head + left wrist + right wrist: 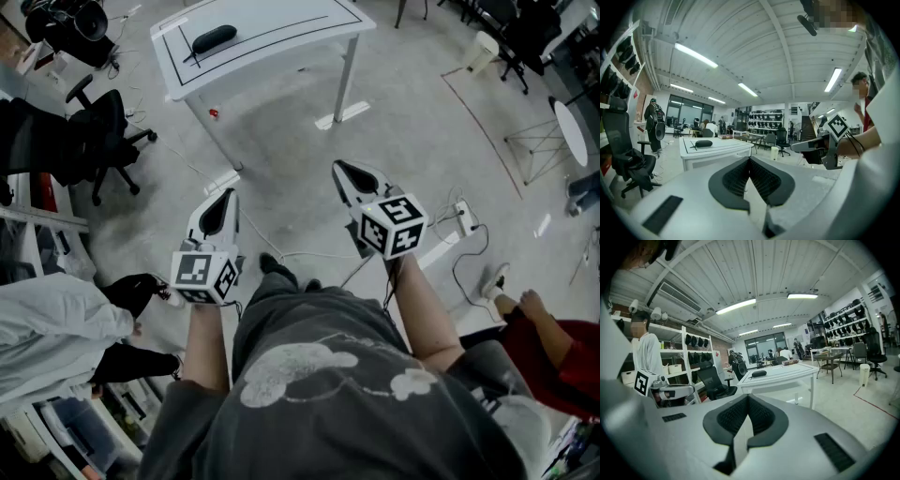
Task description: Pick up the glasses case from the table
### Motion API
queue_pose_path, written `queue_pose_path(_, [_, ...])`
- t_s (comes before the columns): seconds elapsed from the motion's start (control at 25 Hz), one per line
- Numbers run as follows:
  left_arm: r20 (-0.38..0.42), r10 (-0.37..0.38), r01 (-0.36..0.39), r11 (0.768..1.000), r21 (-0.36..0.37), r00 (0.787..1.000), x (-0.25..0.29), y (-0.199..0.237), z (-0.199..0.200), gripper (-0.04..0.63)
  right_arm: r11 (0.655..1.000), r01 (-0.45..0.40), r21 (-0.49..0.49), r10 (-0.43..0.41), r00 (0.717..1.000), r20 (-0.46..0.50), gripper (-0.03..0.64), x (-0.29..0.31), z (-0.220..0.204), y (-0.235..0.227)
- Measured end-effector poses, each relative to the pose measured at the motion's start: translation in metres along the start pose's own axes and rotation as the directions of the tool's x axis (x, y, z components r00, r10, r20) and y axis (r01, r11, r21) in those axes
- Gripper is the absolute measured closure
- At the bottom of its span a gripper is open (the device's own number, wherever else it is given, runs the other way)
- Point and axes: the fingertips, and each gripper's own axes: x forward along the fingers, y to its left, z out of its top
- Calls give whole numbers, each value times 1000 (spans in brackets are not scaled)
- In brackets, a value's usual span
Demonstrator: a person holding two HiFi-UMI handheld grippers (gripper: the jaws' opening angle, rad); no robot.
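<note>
Glasses case [214, 38] lies on the table [300, 28], upper left.
Left gripper [227, 196] and right gripper [338, 167] hang well apart from it, jaws together and empty; the approach seems not yet begun.

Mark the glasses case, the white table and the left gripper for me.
glasses case [214, 38], head view, middle of its dark shell.
white table [281, 28], head view, bare top beside the case.
left gripper [226, 195], head view, tip where its shut jaws meet.
</note>
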Motion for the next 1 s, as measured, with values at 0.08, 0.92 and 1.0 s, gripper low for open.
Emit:
queue_pose_path(0.08, [-1,-6,6,1000,2,1000,-3,-5,0,592,1000,0,2,0,1000,1,618,-4,-2,3])
queue_pose_path(0.92, [-17,6,-6,1000,-21,1000,8,33,-17,592,999,24,29,-23,999,-26,617,28,-15,-3])
queue_pose_path(1.0, [-19,1,-1,1000,-24,1000,22,50,-17,592,999,35,28,-34,999,-29,617,48,-11,-10])
